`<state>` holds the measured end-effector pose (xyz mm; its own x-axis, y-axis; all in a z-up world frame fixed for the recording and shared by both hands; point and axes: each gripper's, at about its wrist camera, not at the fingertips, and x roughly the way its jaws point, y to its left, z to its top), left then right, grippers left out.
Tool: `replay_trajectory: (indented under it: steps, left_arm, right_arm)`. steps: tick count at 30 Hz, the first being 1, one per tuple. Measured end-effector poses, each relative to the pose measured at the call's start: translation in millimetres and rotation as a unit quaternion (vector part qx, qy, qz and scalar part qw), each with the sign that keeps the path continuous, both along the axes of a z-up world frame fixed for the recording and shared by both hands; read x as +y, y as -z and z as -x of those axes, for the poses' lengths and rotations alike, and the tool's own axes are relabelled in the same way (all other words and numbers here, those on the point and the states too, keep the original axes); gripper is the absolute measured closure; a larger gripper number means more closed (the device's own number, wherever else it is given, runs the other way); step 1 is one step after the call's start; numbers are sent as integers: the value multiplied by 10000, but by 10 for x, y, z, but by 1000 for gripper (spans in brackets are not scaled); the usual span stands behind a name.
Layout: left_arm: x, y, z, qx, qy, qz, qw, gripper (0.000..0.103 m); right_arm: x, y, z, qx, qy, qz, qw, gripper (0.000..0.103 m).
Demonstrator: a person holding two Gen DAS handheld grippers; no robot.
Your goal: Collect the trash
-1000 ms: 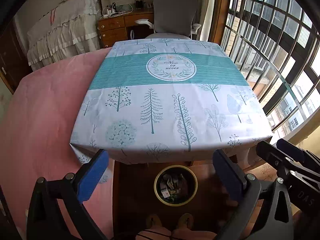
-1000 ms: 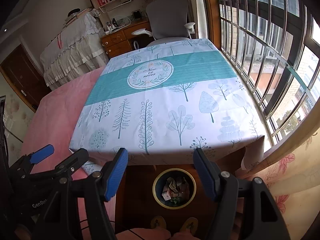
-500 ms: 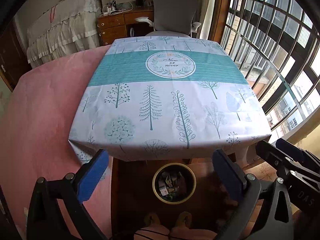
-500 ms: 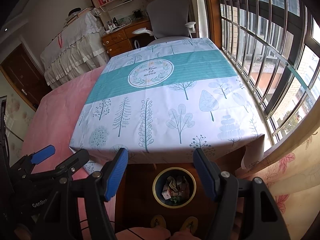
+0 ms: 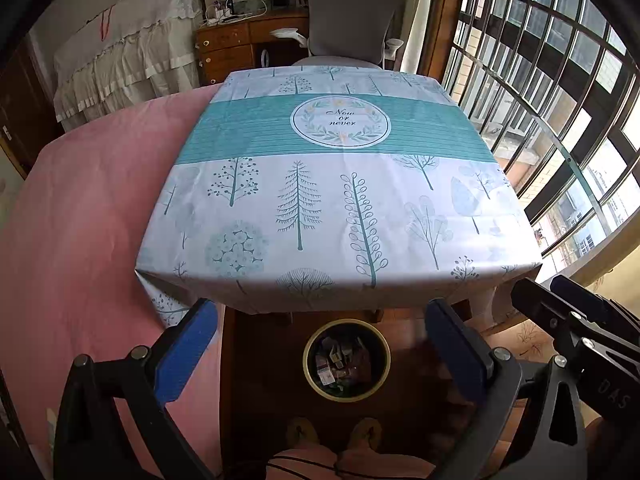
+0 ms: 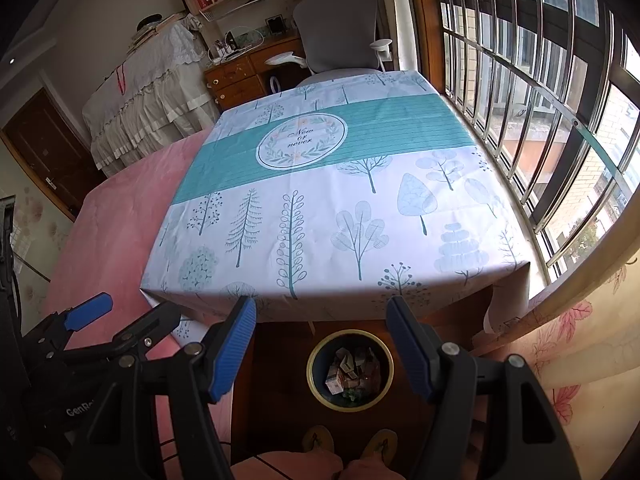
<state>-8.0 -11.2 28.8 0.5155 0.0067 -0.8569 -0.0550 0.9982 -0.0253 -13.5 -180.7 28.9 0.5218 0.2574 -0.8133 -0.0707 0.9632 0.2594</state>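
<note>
I held both claws, left (image 5: 320, 344) and right (image 6: 322, 344), wide and empty above the bin (image 6: 350, 370) of trash on the floor below the tabletop's (image 6: 340, 208) near edge; nothing loose showed, so collecting looked done.

Tree-print tablecloth (image 5: 320, 208) over table

Smooth printed tablecloth (image 5: 340, 208), glossy wooden floor (image 5: 272, 364), matt pink bedsheet (image 5: 80, 220).
</note>
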Motion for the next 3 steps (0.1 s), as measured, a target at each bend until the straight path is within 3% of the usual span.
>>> replay_trajectory:
  steps: [3]
  left_arm:
    - [1, 3, 5, 9, -26, 6, 10000, 1]
  right_arm:
    - [-28, 19, 21, 14, -26, -22, 10000, 35]
